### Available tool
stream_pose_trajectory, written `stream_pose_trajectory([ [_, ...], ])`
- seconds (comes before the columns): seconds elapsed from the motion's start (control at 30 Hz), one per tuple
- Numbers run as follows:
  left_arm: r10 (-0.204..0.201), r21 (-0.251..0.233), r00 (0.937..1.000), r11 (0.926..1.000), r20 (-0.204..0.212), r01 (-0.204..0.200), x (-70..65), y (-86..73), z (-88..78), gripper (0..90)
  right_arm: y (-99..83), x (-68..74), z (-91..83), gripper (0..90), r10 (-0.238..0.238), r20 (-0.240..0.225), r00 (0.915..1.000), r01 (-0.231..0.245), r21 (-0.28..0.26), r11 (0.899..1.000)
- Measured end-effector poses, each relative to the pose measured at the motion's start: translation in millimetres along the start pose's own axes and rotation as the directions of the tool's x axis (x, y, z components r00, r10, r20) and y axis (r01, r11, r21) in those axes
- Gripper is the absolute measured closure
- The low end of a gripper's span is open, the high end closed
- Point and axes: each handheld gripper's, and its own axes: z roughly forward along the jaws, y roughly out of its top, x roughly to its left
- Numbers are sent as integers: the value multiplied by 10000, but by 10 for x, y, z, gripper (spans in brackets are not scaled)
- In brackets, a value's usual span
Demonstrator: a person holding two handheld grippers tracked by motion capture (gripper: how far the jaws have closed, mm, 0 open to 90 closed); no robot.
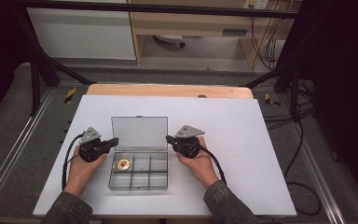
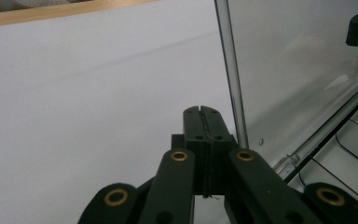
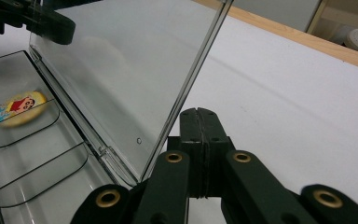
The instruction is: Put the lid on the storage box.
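High view: open box (image 1: 139,158) between jaws.

surface: wooden table (image 1: 168,89) | cover: white sheet (image 1: 242,140) | on sheet: clear compartment box (image 1: 139,179), lid up

The right gripper (image 3: 200,114), its black jaws pressed together, is sitting just beside the edge of the upright clear lid (image 3: 121,70) of a compartmented box (image 3: 37,186), where a yellow cartoon badge (image 3: 19,108) is lying in a far compartment, with white tabletop (image 3: 298,102) stretching beyond.
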Motion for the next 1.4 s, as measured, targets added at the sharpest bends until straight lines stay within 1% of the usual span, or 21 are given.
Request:
stream_pose_trajectory([
  [0.4,-60,-103,10000,9999,73,60,-14,0,-17,900,19,12,-34,900,-17,-74,10000,17,-98,10000],
  [1.4,25,-192,9998,9998,187,-21,-34,8,-42,900,49,44,-80,898,-51,-229,9997,46,-231,9997],
])
